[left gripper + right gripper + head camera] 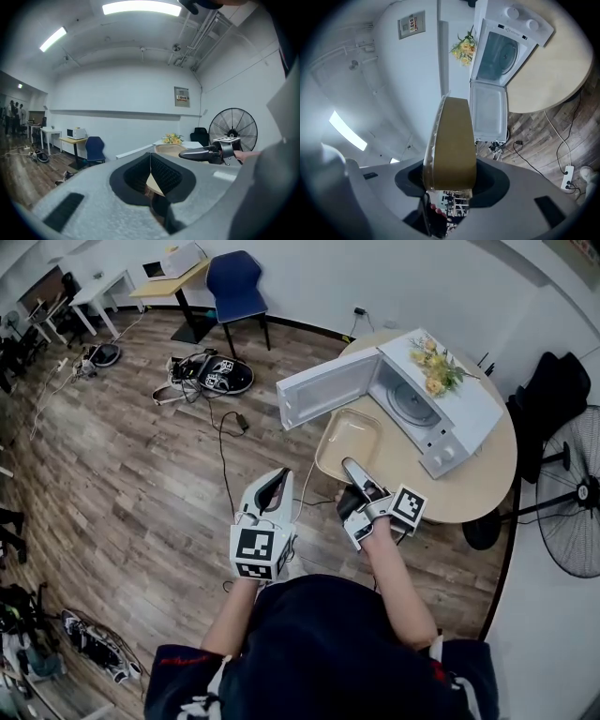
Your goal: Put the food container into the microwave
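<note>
The beige food container [349, 442] hangs in front of the open microwave [441, 409], over the round table's near left edge. My right gripper [361, 482] is shut on its near rim. In the right gripper view the food container [450, 140] runs edge-on out from between the jaws of the right gripper [449, 182], toward the microwave cavity [502, 52] and its swung-open door [489, 112]. My left gripper [273, 491] is shut and holds nothing, hovering over the floor to the container's left. In the left gripper view, the left gripper [151, 169] has its pads pressed together.
The microwave door [326, 388] juts left past the round table [478, 479]. Yellow flowers [435, 367] lie on the microwave's top. A standing fan [574, 491] is at the right. A blue chair [234, 282] and cables [217, 371] are on the wooden floor.
</note>
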`<action>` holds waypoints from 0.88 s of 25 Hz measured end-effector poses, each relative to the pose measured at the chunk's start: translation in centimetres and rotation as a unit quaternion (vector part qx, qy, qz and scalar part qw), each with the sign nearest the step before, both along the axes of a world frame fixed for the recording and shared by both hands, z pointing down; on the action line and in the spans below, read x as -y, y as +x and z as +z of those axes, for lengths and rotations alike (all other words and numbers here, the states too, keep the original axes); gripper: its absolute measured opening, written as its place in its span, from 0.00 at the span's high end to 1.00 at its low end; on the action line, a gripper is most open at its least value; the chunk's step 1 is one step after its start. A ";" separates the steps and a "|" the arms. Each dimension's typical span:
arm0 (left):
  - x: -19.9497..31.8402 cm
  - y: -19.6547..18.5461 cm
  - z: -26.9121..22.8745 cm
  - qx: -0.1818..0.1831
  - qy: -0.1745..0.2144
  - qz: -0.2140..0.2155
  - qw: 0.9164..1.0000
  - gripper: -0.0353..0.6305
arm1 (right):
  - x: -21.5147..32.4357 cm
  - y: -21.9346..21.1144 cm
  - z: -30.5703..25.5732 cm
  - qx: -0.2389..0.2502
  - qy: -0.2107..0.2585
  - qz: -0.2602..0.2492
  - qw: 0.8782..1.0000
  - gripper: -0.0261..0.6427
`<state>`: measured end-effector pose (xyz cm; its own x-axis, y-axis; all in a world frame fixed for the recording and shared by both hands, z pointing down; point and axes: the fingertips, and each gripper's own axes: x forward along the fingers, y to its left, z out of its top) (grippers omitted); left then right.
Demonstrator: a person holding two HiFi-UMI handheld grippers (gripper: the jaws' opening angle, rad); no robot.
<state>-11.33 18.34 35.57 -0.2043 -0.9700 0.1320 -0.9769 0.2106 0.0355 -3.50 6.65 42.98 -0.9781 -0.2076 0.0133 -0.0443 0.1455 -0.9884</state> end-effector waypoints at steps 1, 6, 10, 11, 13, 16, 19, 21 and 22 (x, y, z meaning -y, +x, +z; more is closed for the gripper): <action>0.2 -0.8 0.2 -0.003 0.000 0.004 1.000 0.92 | 0.2 -0.7 0.1 0.000 0.000 0.004 1.000 0.64; 1.5 -3.7 0.9 -0.006 -0.003 0.026 1.000 0.92 | 1.2 -3.2 0.8 -0.001 -0.005 0.025 1.000 0.64; 3.0 -4.1 1.6 -0.003 -0.007 0.049 0.999 0.92 | 2.6 -3.6 1.1 -0.001 -0.010 0.046 0.999 0.64; 3.5 -4.1 1.6 -0.003 -0.007 0.054 0.998 0.92 | 3.0 -3.5 1.2 -0.001 -0.011 0.050 0.999 0.64; 4.7 -4.1 1.6 -0.003 -0.010 0.065 0.998 0.92 | 3.9 -3.4 1.2 -0.001 -0.013 0.060 0.998 0.64; 6.2 -4.1 1.9 0.002 -0.016 0.084 0.996 0.92 | 5.1 -3.5 1.4 0.001 -0.021 0.077 0.997 0.64; 7.4 -4.1 2.3 0.013 -0.017 0.100 0.995 0.92 | 6.3 -3.6 2.2 0.009 -0.033 0.091 0.995 0.64; 8.5 -4.1 2.3 0.012 -0.011 0.109 0.994 0.92 | 7.0 -3.5 2.7 0.013 -0.041 0.097 0.994 0.64; 9.2 -4.2 2.2 0.010 -0.010 0.113 0.994 0.92 | 7.5 -3.4 2.9 0.013 -0.044 0.100 0.994 0.64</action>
